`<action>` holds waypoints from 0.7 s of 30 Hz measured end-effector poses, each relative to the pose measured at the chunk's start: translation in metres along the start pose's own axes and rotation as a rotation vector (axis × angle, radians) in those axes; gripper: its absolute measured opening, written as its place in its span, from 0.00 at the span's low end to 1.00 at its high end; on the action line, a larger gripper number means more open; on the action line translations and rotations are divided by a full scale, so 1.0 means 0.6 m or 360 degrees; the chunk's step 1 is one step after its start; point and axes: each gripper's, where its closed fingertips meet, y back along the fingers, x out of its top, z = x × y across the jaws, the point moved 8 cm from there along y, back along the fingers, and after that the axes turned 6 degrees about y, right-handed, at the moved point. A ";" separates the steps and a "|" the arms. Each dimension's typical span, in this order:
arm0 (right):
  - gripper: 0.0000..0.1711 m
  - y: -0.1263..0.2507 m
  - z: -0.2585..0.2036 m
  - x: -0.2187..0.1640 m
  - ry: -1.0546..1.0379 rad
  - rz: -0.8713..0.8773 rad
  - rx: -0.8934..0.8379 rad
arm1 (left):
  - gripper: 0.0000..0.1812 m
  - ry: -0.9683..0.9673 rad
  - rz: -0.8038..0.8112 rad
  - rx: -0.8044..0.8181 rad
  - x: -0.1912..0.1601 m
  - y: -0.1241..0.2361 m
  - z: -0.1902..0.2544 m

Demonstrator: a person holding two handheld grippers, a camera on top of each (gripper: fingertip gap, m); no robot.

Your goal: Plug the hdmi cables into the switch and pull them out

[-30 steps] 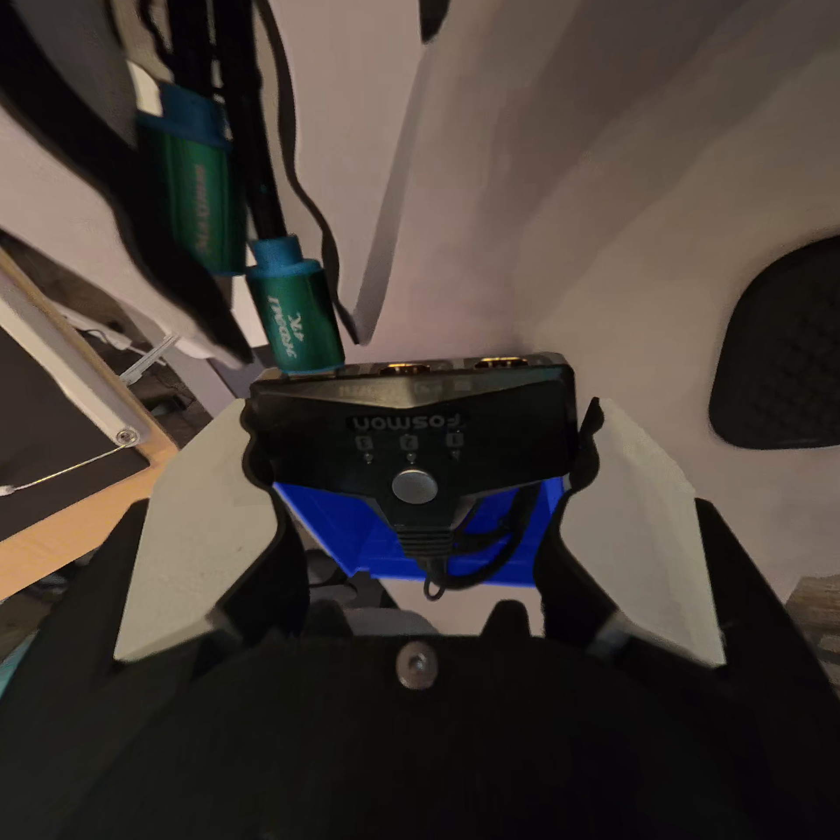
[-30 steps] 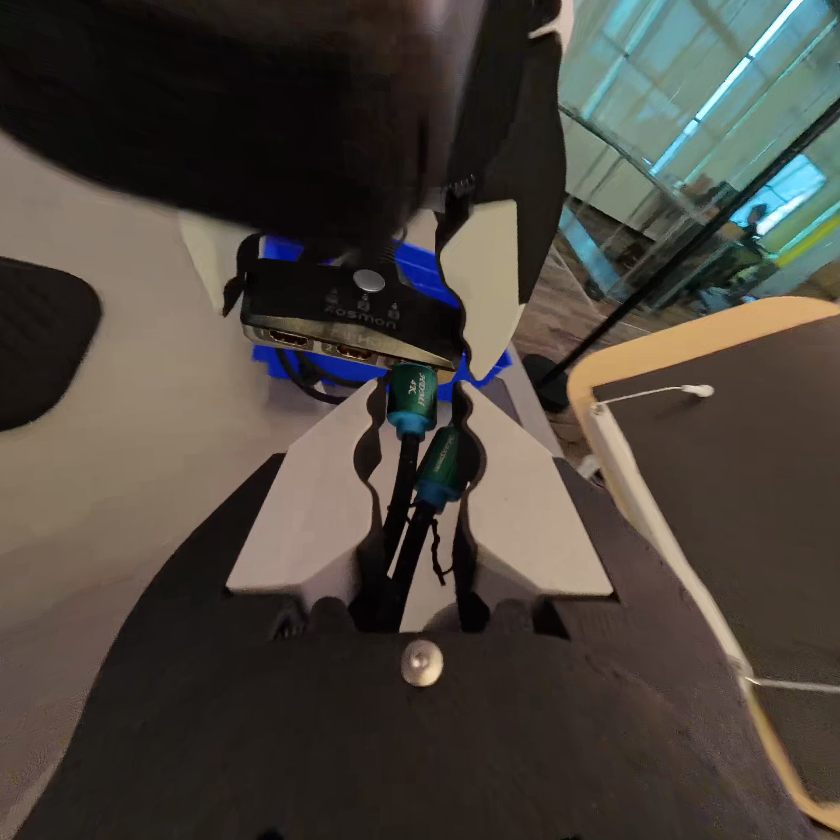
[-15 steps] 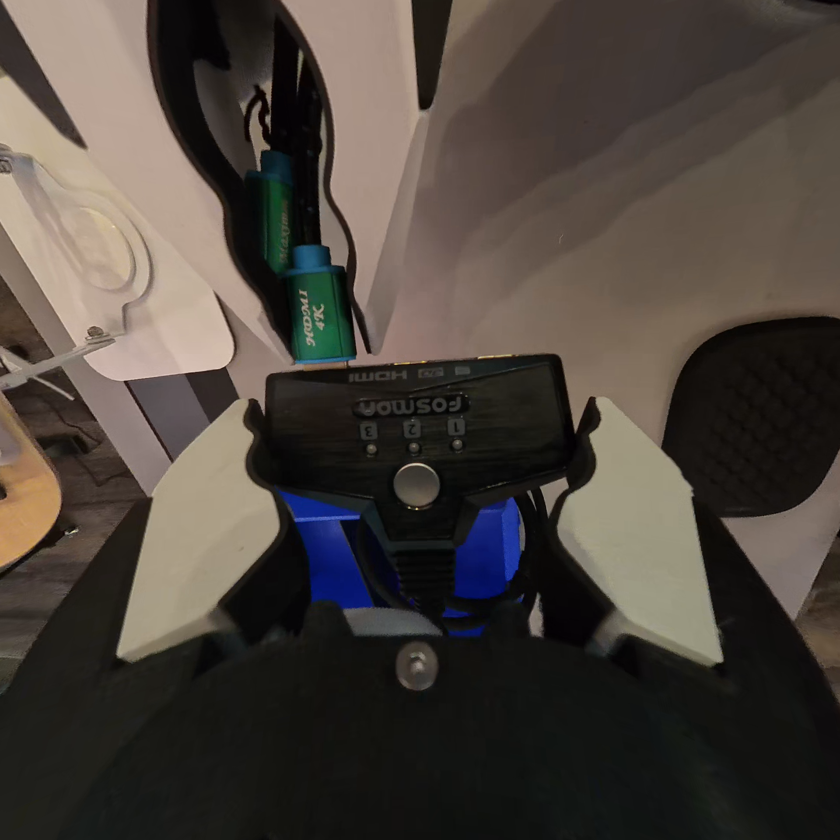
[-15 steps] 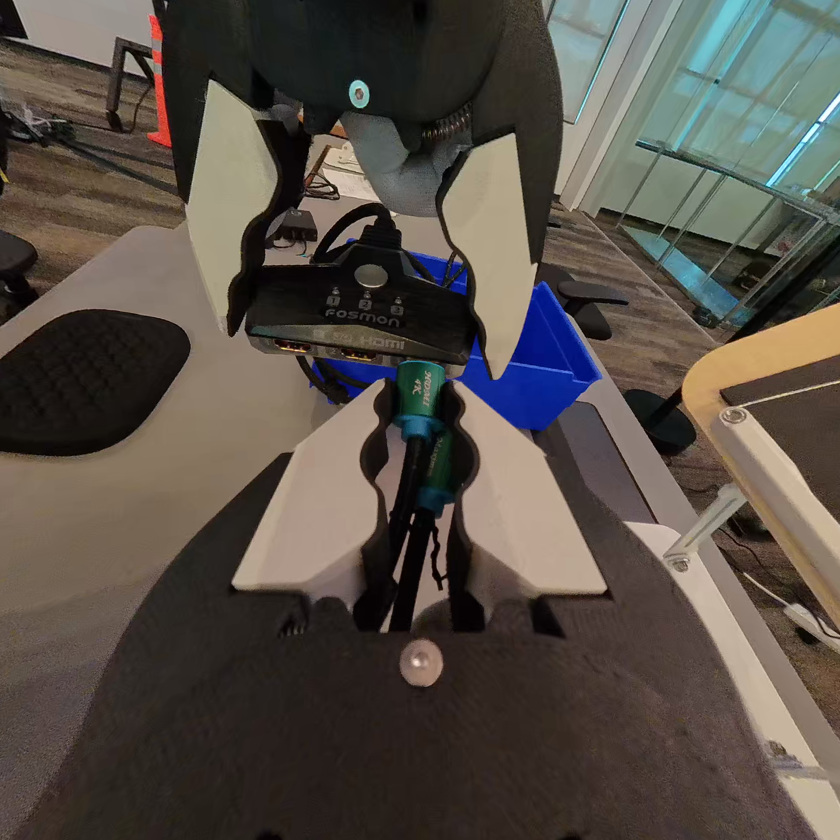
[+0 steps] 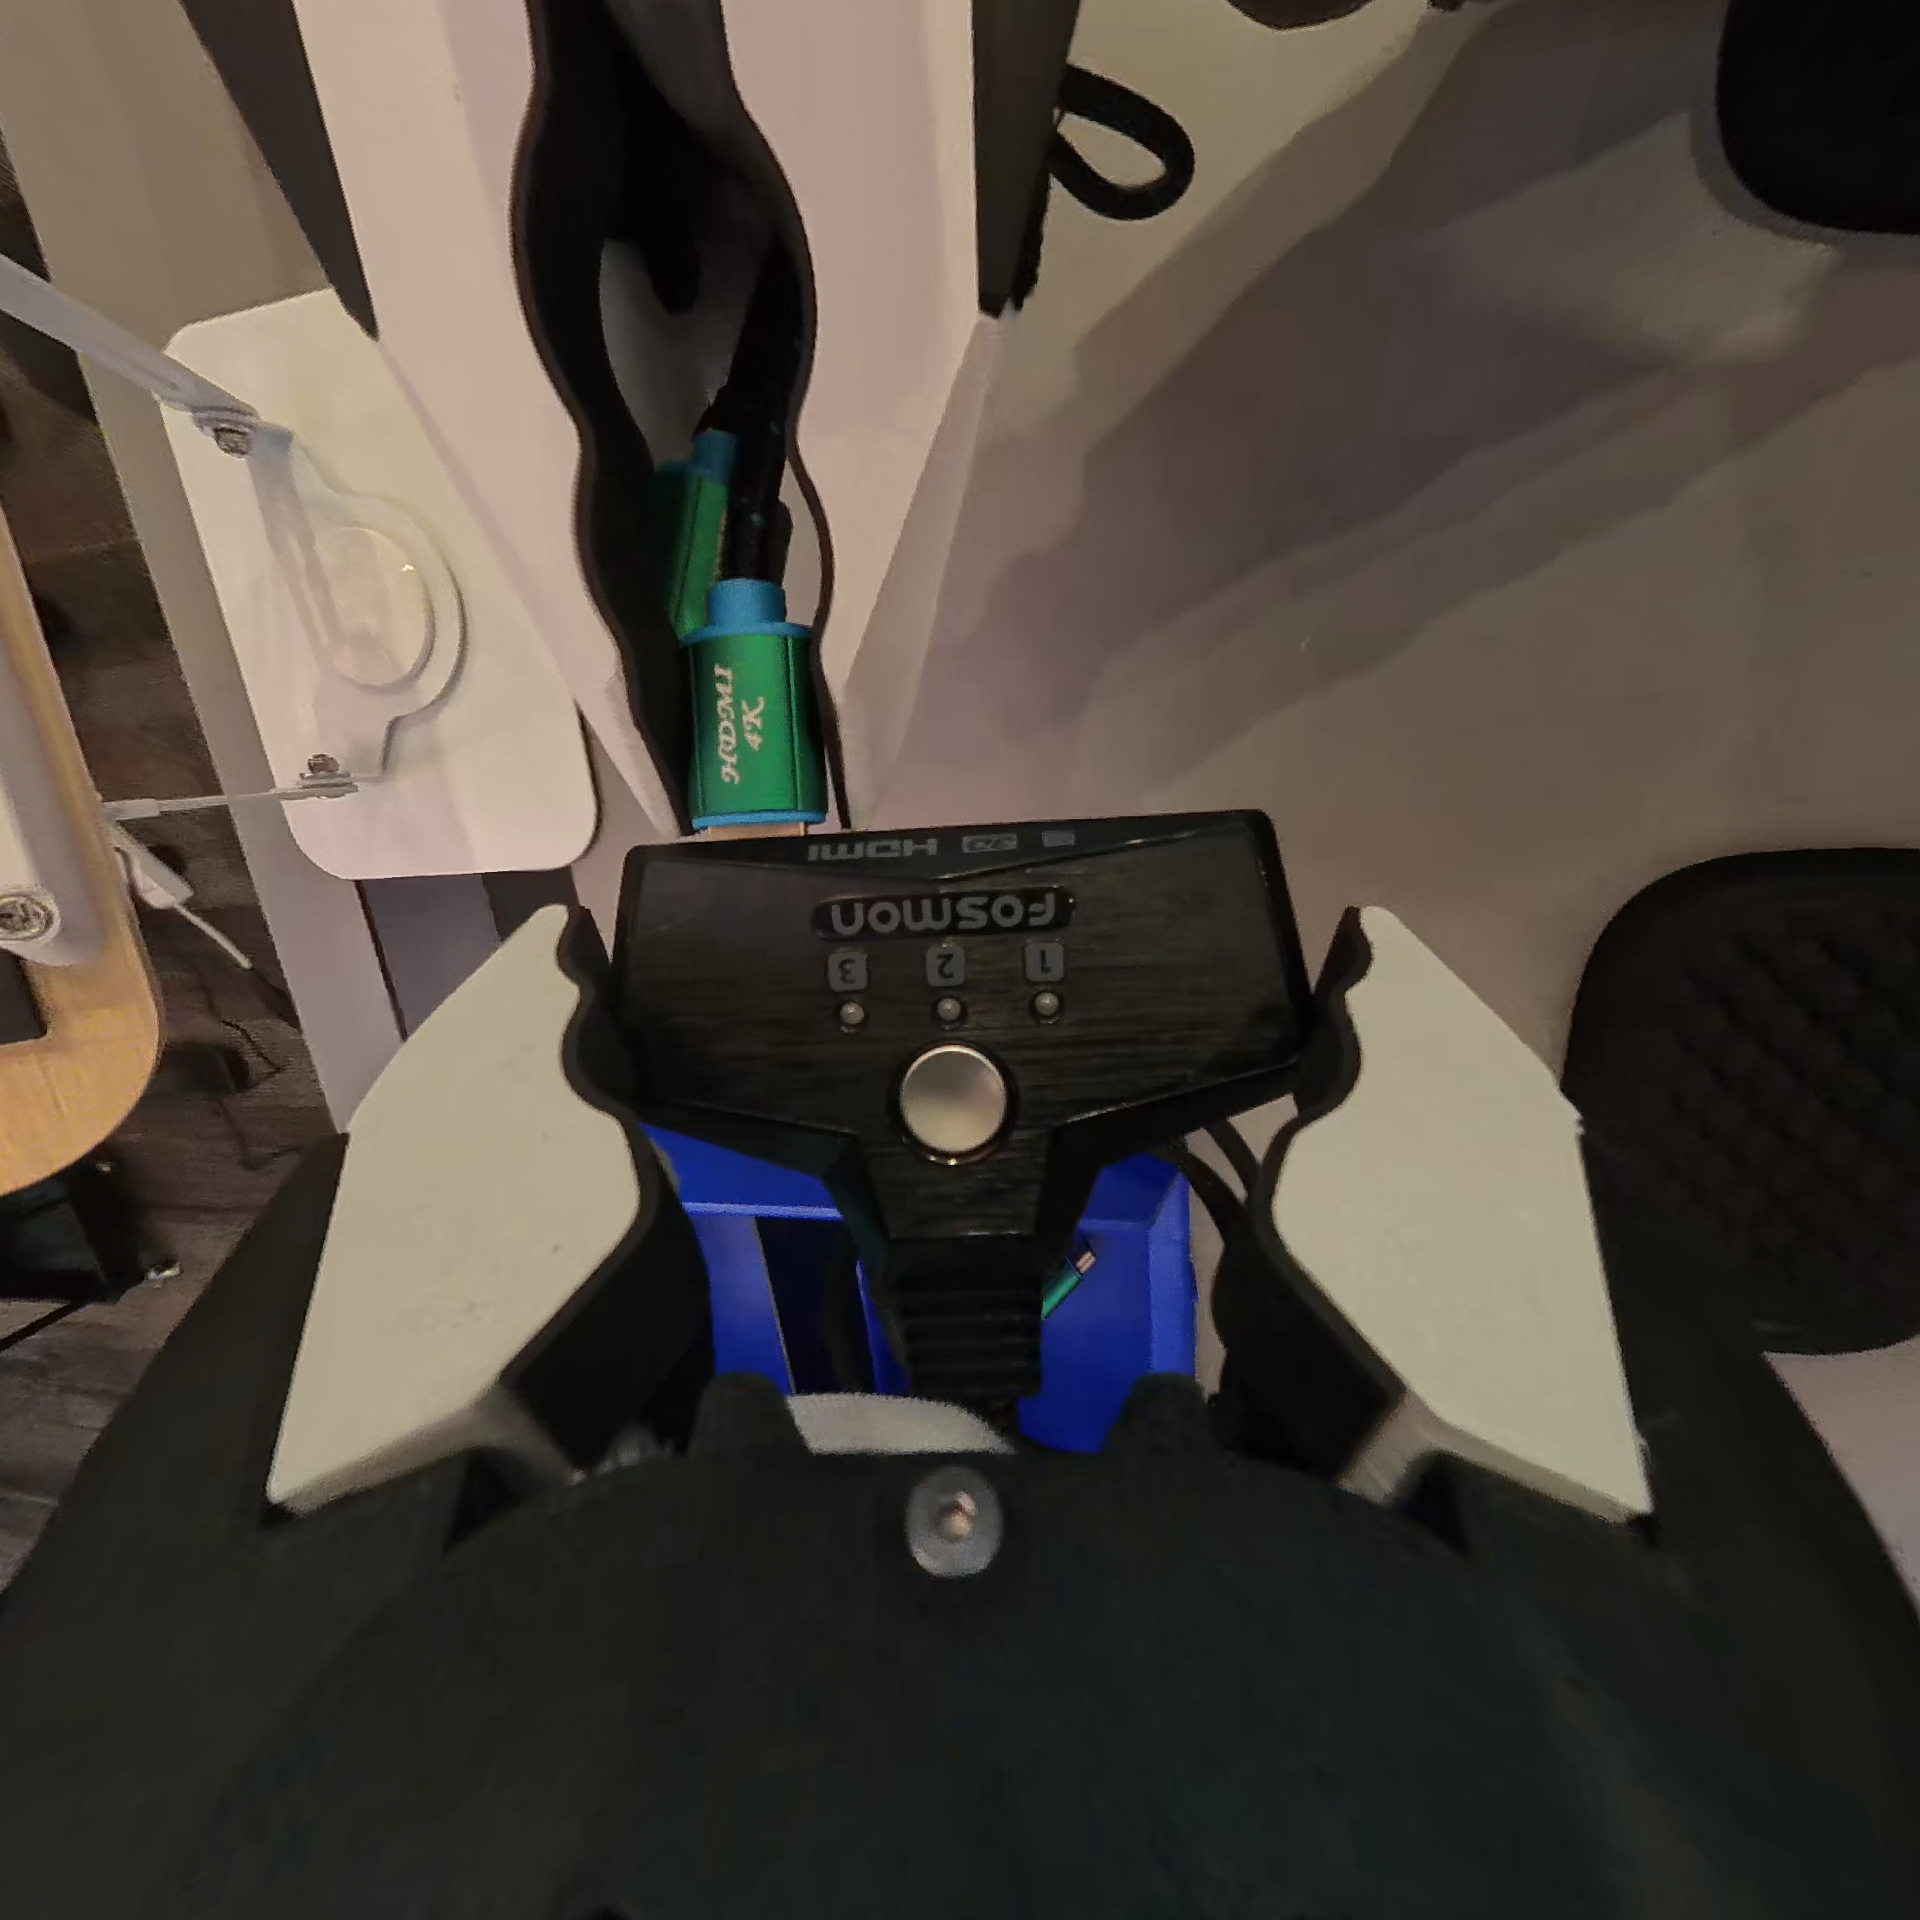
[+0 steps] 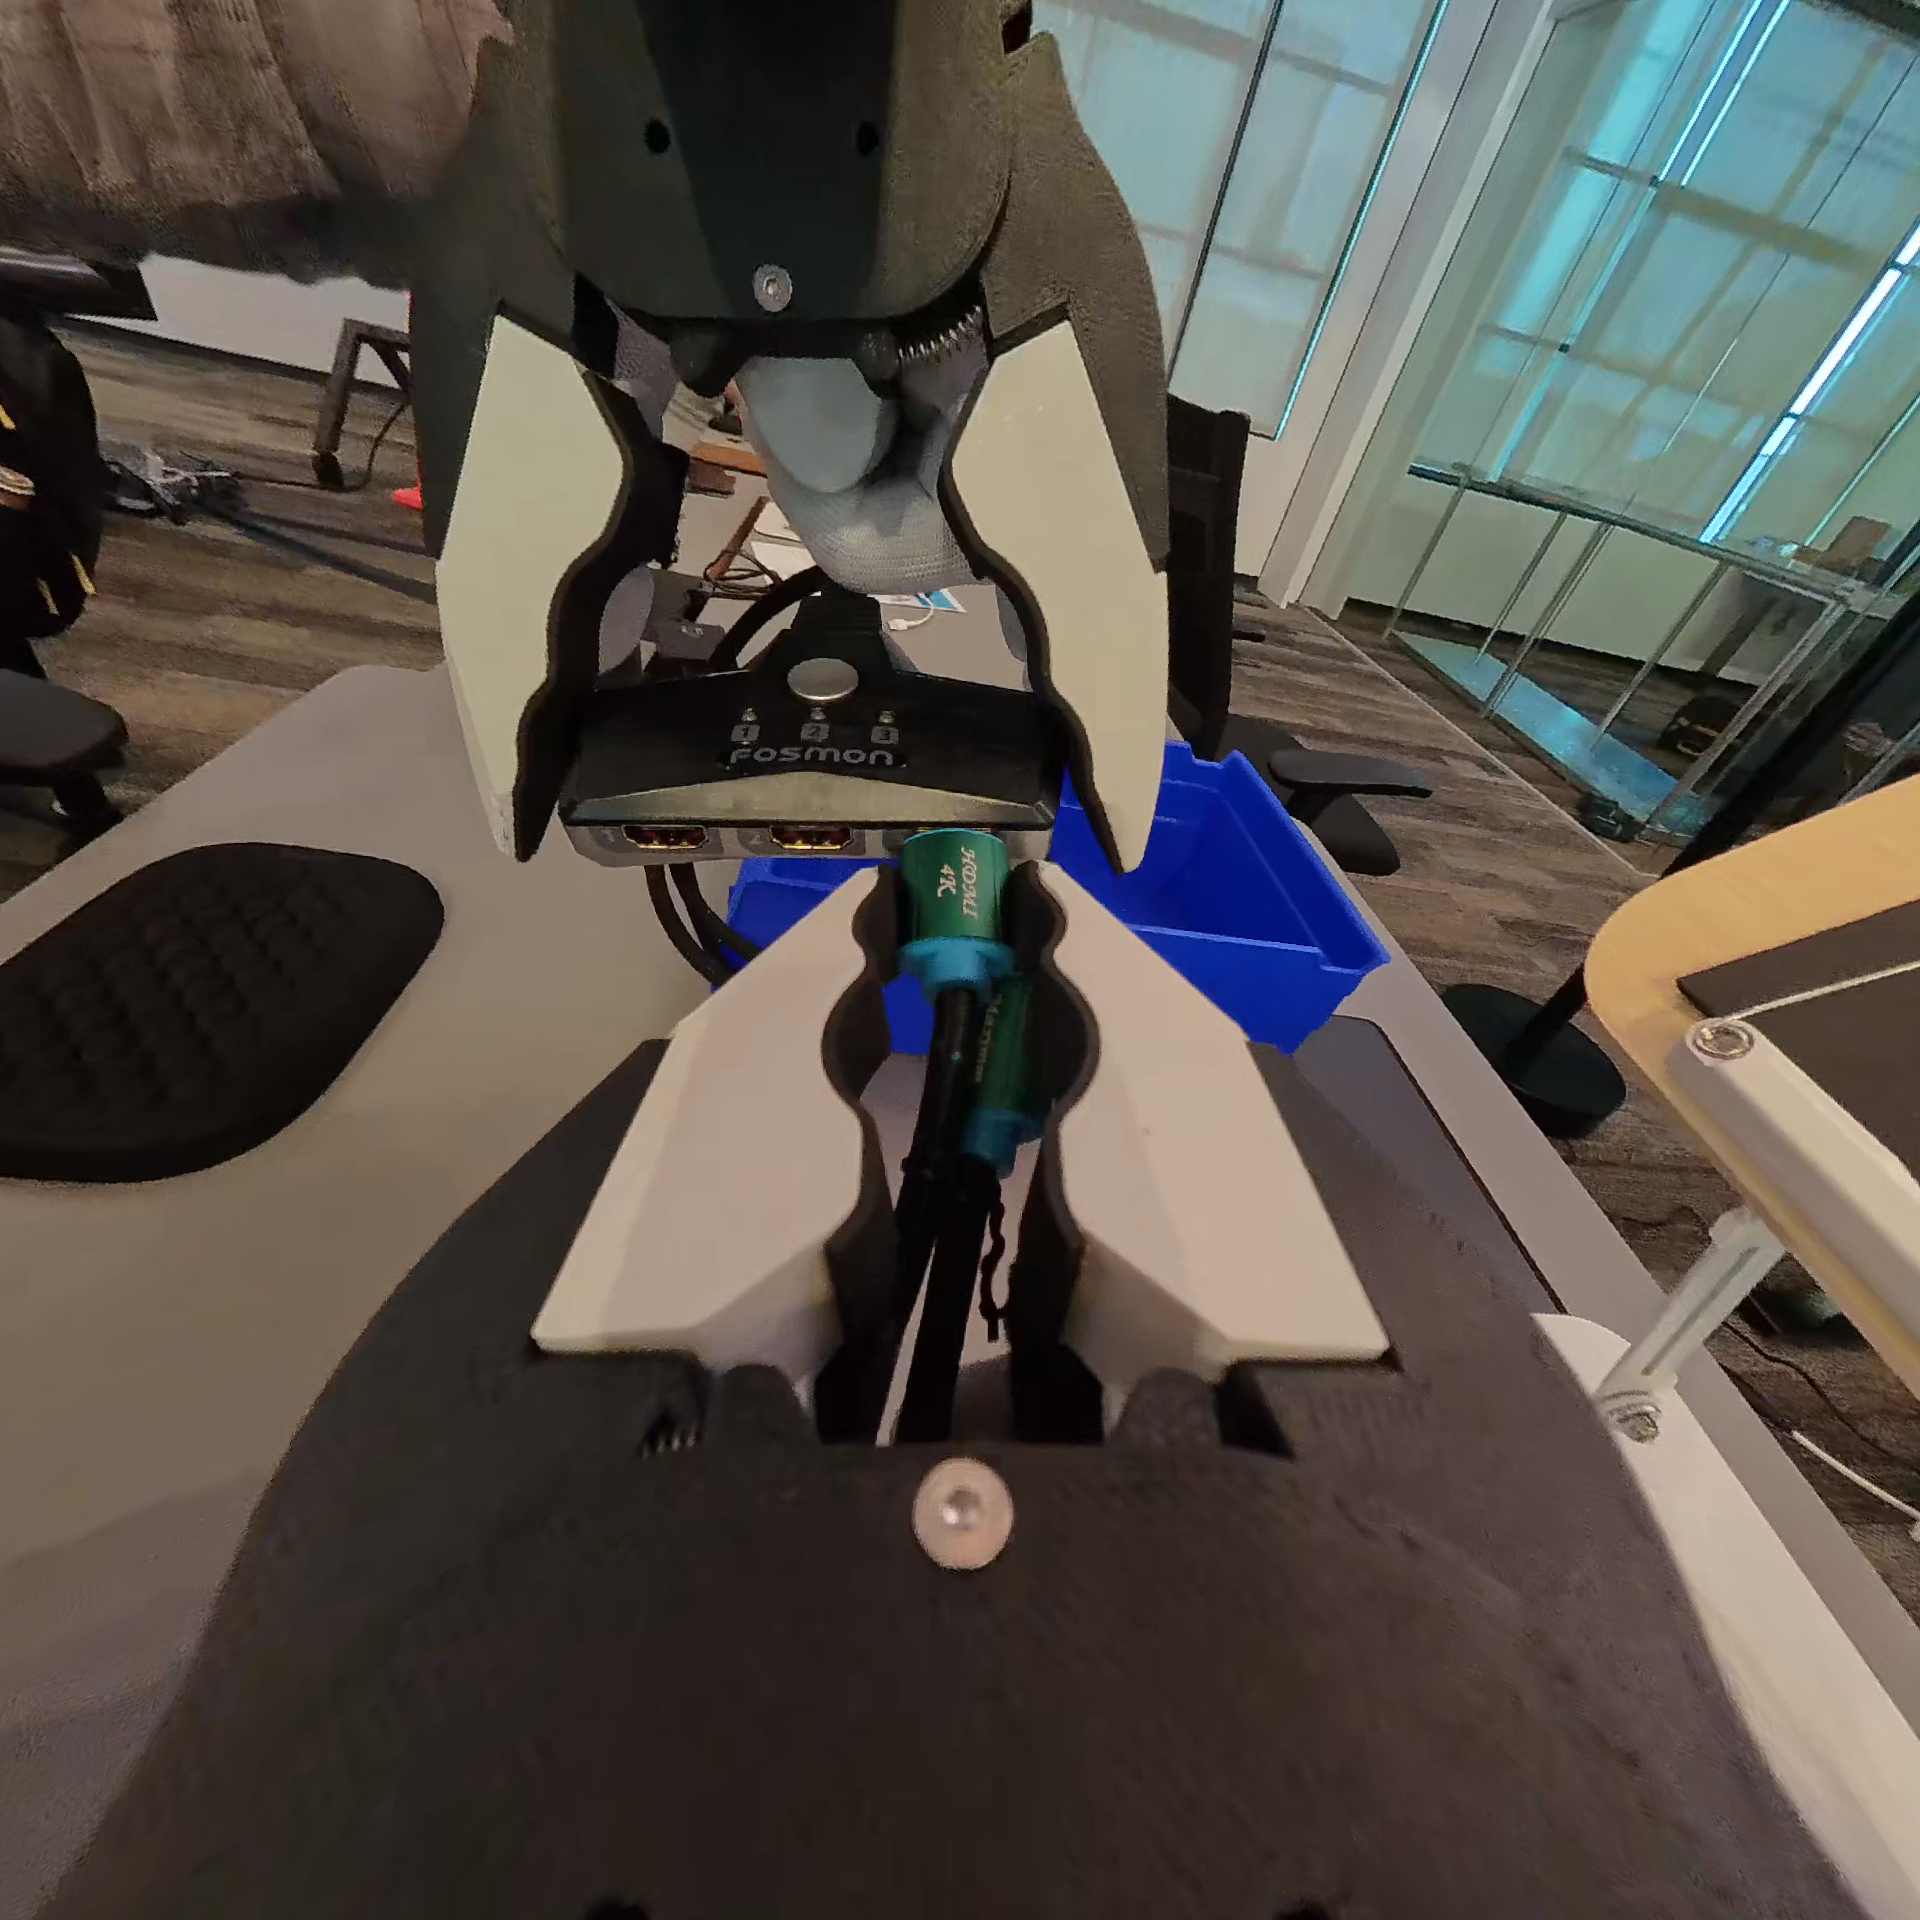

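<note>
Left gripper [image 5: 951,997] is clamped across the switch [image 5: 951,987], a finger on each side edge, holding it in the air over the blue bin [image 6: 1226,883]. Right gripper [image 6: 948,894] pinches the green plug [image 6: 948,883], nose at the third port; a second plug [image 6: 997,1070] hangs loose between its fingers. Ports one and two are empty. Switch looks light, rigid and slick-sided, so side clamping suits it. Plug shell is stiff; best gripped on the shell, not the braided cable. Seating depth can't be judged.
</note>
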 end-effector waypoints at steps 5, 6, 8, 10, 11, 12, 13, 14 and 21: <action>0.12 0.004 -0.013 0.009 0.0031 -0.0001 0.0097 | 0.69 -0.0060 0.0073 0.0008 -0.001 0.004 0.019; 0.12 0.006 -0.015 0.012 0.0037 -0.0003 0.0109 | 0.69 -0.0061 0.0099 0.0001 0.000 0.005 0.021; 0.12 0.012 -0.014 0.016 0.0066 -0.0028 0.0096 | 0.69 -0.0064 0.0124 0.0040 0.003 0.004 0.020; 0.11 0.015 -0.010 0.018 0.0090 -0.0059 0.0046 | 0.69 -0.0021 0.0148 0.0065 0.006 0.002 0.016; 0.12 0.016 -0.008 0.018 0.0101 -0.0083 0.0017 | 0.69 -0.0005 0.0159 0.0081 0.006 0.001 0.014; 0.12 0.015 -0.007 0.019 0.0111 -0.0114 -0.0009 | 0.69 0.0009 0.0165 0.0096 0.004 -0.001 0.012; 0.12 0.014 -0.007 0.018 0.0123 -0.0143 -0.0026 | 0.69 0.0029 0.0173 0.0099 0.002 -0.003 0.012; 0.12 0.012 -0.007 0.018 0.0125 -0.0161 -0.0031 | 0.69 0.0047 0.0195 0.0100 0.000 -0.005 0.013; 0.12 0.015 -0.024 0.027 0.0122 -0.0122 0.0120 | 0.69 0.0031 0.0348 0.0056 -0.005 -0.003 0.041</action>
